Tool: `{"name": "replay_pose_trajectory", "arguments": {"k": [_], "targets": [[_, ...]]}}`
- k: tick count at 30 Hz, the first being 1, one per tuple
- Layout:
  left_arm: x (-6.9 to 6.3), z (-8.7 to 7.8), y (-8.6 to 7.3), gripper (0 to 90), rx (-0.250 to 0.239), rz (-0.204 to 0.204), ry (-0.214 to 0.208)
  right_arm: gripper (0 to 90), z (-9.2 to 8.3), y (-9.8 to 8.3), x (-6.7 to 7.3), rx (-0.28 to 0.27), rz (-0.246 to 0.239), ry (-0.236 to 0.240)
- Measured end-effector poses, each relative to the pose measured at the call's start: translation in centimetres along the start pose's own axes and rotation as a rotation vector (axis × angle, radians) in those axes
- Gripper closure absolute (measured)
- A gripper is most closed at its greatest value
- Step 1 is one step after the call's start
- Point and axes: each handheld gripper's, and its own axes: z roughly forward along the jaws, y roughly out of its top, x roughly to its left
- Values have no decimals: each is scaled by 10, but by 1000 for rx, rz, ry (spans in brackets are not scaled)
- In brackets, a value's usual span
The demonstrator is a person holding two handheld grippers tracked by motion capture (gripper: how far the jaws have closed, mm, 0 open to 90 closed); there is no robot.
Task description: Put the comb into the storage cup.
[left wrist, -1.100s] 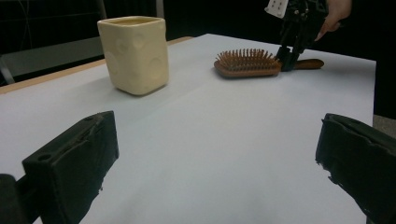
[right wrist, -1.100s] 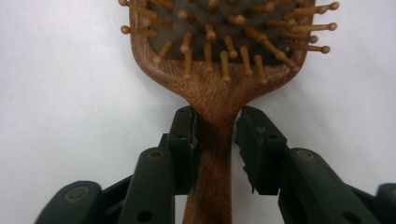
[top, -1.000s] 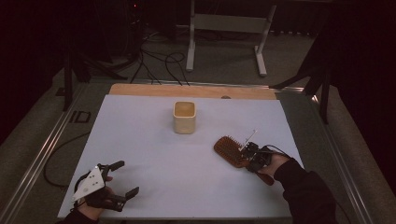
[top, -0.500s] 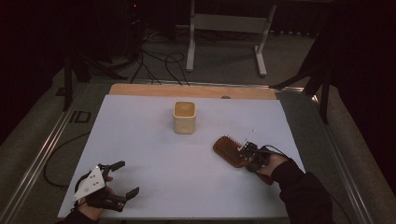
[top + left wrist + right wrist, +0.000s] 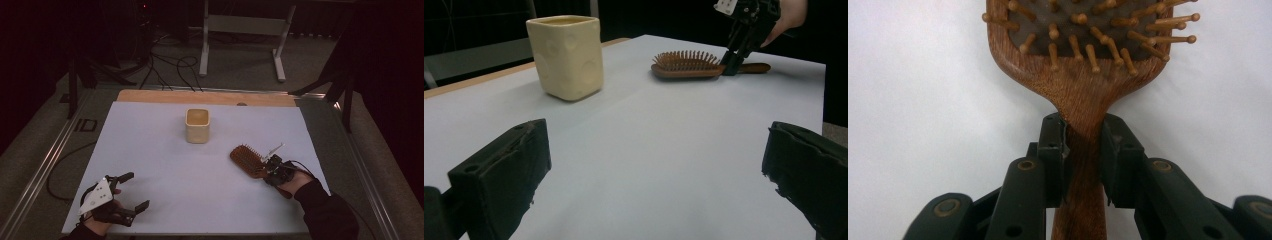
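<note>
Brush taken by the handle at the bench's right side

The brush point(image 5: 247, 160) lies bristles up on the white bench point(image 5: 165, 145), right of centre and near the right edge, its head pointing far-left and its handle toward the person. The right tool point(image 5: 272, 169) has just been closing around the handle: in the right gripper view the two pads point(image 5: 1053, 150) are seen pressed against the narrow neck just below the head, so the brush is judged held. A grip at the neck keeps the bristles clear of the pads and leaves the heavy head close to the hold, which should limit drooping once lifted.

The cup point(image 5: 197, 125) stands upright in the far middle, well apart from the brush, its mouth open upward. The left tool point(image 5: 131, 192) rests at the near left corner, its jaws wide and holding nothing, out of the way.

Open bench is left between brush and cup, so a path to the far left is unobstructed. The right edge lies close behind the right hand; little room is given there for a swing of the handle.
</note>
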Motion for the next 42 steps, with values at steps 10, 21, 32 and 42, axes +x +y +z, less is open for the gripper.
{"name": "replay_pose_trajectory", "arguments": {"k": [10, 21, 32, 42], "targets": [[0, 0, 0, 0, 0, -1, 1, 737, -3, -1, 3, -74, 36, -22], [0, 0, 0, 0, 1, -4, 1, 736, -14, 5, 19, -228, 44, -3], [1, 0, 0, 0, 0, -9, 0, 736, -16, 9, 38, -342, 49, 2], [1, 0, 0, 0, -1, -13, 0, 736, -16, 8, 52, -422, 65, 14]]}}
